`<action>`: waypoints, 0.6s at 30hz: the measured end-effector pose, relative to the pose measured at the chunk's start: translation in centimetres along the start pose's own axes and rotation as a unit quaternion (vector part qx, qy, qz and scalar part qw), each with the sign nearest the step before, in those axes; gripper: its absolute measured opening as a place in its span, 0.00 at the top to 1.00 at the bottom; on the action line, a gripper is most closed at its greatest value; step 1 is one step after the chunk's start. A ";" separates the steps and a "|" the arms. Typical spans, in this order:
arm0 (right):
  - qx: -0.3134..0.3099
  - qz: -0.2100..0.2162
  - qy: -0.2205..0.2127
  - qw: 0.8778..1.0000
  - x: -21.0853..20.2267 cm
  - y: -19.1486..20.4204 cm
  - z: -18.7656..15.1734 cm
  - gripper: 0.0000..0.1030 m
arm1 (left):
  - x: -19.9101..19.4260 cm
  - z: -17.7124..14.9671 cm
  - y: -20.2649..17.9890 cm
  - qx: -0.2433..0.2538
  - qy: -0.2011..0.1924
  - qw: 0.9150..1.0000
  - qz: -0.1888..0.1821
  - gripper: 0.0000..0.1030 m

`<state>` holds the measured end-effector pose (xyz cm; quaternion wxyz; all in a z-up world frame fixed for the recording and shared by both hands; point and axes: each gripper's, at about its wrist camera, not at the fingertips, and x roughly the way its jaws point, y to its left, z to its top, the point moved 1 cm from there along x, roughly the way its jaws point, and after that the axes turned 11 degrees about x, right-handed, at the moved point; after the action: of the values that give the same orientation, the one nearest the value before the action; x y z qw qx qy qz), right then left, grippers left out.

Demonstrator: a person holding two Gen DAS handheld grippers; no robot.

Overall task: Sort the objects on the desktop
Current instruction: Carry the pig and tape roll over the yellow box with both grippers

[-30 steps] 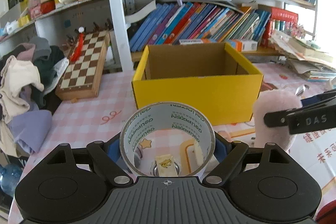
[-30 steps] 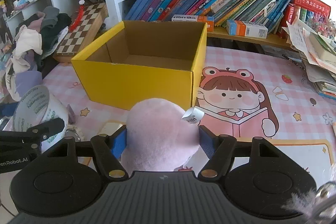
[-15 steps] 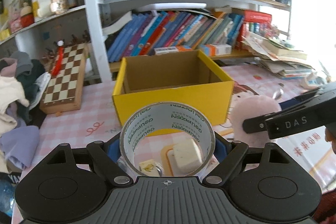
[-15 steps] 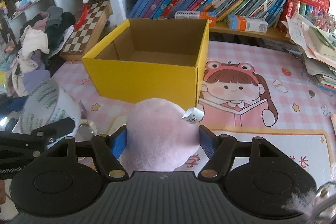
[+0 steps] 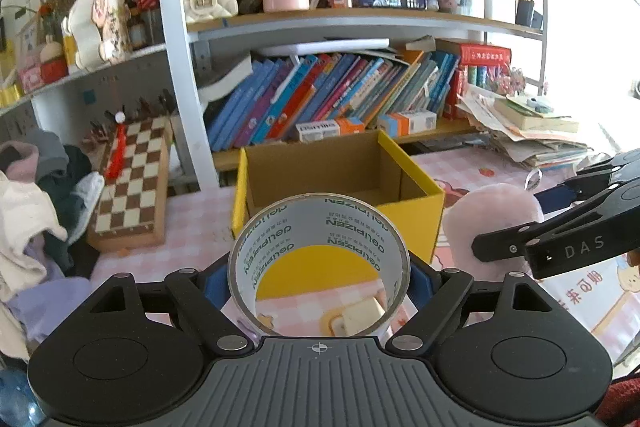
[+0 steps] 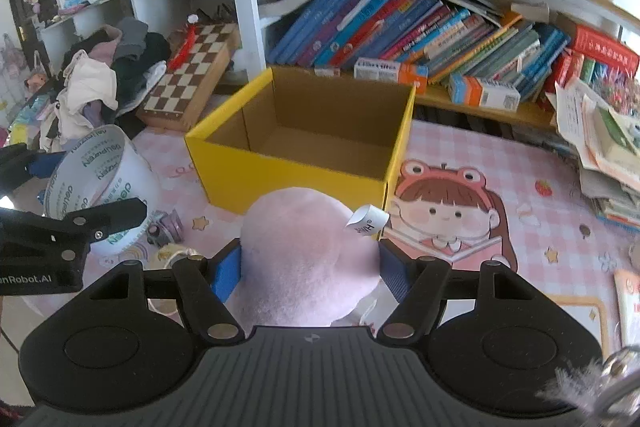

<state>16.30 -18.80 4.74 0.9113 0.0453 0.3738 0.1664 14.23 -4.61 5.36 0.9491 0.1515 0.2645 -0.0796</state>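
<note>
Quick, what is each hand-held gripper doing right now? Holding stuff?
Left hand-held gripper: closed on the roll of tape.
Right hand-held gripper: closed on the pink plush toy.

A: Your table (image 6: 532,163) has a pink checked cloth with a cartoon girl (image 6: 444,211) printed on it. What do you see sitting on it?

B: You've got the yellow box (image 6: 296,167) open-topped mid-table, a chessboard case (image 6: 192,75) to its left against the shelf post, and a clothes heap (image 6: 100,83) further left.

A: Right edge?

B: Your paper and book stack (image 6: 600,143). Near the box's front left corner lie a small purple item (image 6: 168,229), blurred, and a cream block (image 5: 360,315) on the cloth.
</note>
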 end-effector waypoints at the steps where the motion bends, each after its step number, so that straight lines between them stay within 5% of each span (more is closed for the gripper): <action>1: -0.002 0.001 -0.002 1.000 0.0 0.0 0.3 0.34 | 0.0 0.2 0.1 0.005 -0.002 1.000 0.002 0.18; 18: -0.061 0.019 -0.048 0.997 0.6 0.6 5.7 0.33 | 1.7 4.1 1.6 0.037 -0.021 0.999 0.012 0.18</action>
<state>20.51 -17.82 8.61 0.9259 0.0047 0.3180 0.2037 18.02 -4.59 8.16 0.9490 0.1883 0.2396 -0.0810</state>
